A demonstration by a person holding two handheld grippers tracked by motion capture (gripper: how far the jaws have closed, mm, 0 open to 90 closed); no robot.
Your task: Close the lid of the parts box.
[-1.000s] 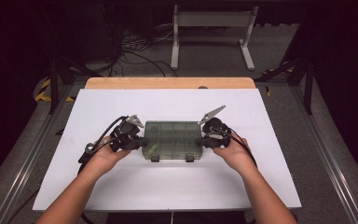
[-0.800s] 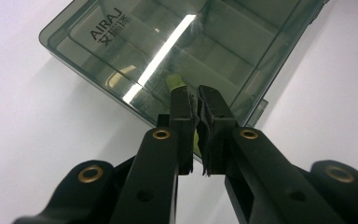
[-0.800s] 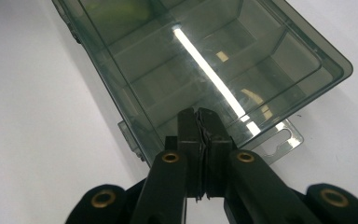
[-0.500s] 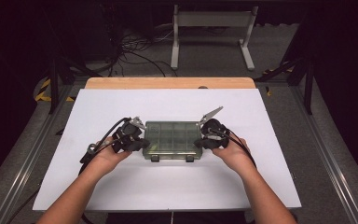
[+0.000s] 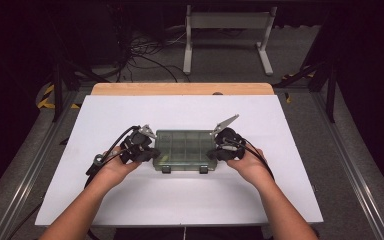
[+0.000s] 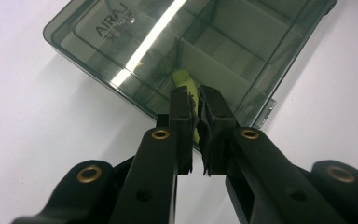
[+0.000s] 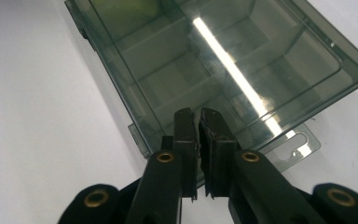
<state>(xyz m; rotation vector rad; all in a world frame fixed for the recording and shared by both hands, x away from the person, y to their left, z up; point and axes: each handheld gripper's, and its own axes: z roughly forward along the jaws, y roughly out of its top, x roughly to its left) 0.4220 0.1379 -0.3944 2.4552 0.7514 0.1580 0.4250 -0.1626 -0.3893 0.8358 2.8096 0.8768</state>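
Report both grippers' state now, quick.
Left gripper: shut, nothing between its jaws, tips at the edge of the smoky translucent plastic compartment box.
Right gripper: shut, nothing held, tips at the same box's opposite end.

One smoke-tinted compartment box (image 5: 184,149) lies on one white table (image 5: 180,200), with two latches along its near edge. Two hand-held grippers, the left gripper (image 5: 147,152) and the right gripper (image 5: 219,150), stand at its two short ends. One yellow-green item (image 6: 186,84) is visible inside the box.

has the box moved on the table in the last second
No. The box sits at the same spot against the table's wooden far edge.
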